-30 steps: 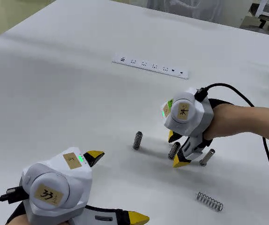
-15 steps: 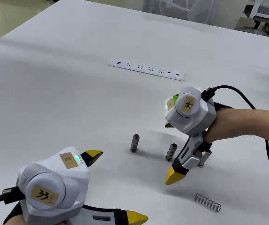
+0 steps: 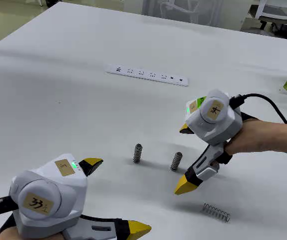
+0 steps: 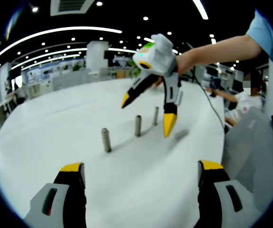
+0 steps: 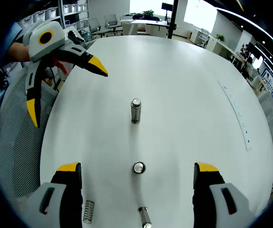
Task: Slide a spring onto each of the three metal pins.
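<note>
Right gripper point(image 3: 183, 159) has lifted off the second sprung pin point(image 3: 176, 161), fingers apart and empty. Left gripper point(image 4: 141, 166) waits, fingers apart too. The last spring point(image 3: 216, 212) lies loose on the table point(image 3: 58, 90) near the bare third pin point(image 5: 143, 216).

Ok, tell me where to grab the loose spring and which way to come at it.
Grip the spring at its middle coils, from straight above, with the jaws across its width. It lies flat on the table with both long sides free and nothing close beside it. The open right gripper is nearest.
</note>
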A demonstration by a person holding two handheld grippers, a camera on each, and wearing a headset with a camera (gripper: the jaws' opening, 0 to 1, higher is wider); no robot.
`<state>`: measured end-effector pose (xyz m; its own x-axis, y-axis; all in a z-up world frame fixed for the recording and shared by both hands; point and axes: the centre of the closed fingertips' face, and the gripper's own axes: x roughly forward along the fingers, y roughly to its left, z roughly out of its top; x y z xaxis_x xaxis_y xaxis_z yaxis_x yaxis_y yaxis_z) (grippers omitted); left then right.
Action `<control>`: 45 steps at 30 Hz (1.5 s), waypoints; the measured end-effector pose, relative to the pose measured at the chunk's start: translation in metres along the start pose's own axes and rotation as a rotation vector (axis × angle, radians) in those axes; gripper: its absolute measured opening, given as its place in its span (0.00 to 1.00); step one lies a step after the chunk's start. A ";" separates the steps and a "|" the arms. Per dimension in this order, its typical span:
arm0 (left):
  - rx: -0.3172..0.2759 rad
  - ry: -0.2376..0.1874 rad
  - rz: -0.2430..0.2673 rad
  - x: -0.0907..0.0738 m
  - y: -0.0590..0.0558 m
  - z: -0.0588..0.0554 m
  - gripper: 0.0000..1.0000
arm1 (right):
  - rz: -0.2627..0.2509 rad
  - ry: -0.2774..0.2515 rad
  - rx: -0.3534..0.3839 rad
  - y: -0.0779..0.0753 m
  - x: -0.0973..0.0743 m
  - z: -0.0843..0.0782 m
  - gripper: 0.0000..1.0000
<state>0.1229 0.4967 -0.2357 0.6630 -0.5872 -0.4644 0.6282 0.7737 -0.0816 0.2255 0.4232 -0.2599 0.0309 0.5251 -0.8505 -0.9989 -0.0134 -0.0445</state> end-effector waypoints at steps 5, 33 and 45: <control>0.010 0.005 -0.007 0.000 -0.001 0.001 1.00 | -0.024 -0.053 0.056 0.001 -0.013 -0.005 0.99; 0.054 0.030 -0.065 0.011 -0.009 0.005 0.98 | -0.241 -0.232 0.283 0.048 -0.077 -0.067 0.97; 0.092 0.026 -0.079 0.012 -0.003 0.013 0.97 | -0.324 -0.264 0.436 0.067 -0.095 -0.106 0.97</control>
<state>0.1345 0.4840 -0.2295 0.6000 -0.6380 -0.4826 0.7134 0.6997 -0.0379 0.1594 0.2820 -0.2375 0.3817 0.6388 -0.6680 -0.8642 0.5030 -0.0128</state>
